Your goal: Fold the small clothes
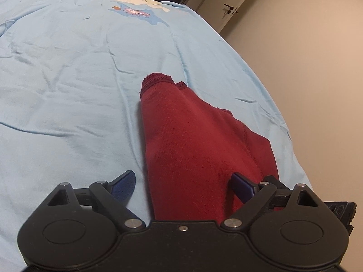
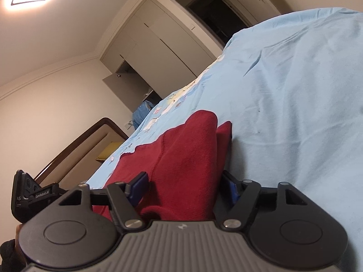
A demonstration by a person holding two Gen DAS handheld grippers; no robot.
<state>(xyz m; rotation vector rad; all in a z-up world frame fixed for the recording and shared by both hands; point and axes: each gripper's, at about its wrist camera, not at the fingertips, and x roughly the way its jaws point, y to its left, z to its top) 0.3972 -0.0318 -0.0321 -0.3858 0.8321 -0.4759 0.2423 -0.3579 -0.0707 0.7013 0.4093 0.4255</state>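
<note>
A small dark red knit garment (image 1: 192, 140) lies on the light blue bed sheet (image 1: 68, 90), its ribbed hem pointing away from me. My left gripper (image 1: 183, 185) is open and wide. Its near end of the cloth sits between the blue pads (image 1: 123, 187), closer to the right one. In the right wrist view the same red garment (image 2: 181, 158) rises in a folded ridge. My right gripper (image 2: 185, 188) is open but narrower, and the cloth fills the gap. Its left pad (image 2: 138, 187) touches the fabric, and the right pad is partly hidden behind it.
The bed's edge (image 1: 283, 122) drops off just right of the garment, with a bare wall beyond. A cartoon print (image 1: 136, 11) marks the far sheet. A door (image 1: 229, 6), wardrobe (image 2: 158, 45) and wooden headboard (image 2: 90, 133) stand around. The left gripper's body (image 2: 27, 195) shows beside the right one.
</note>
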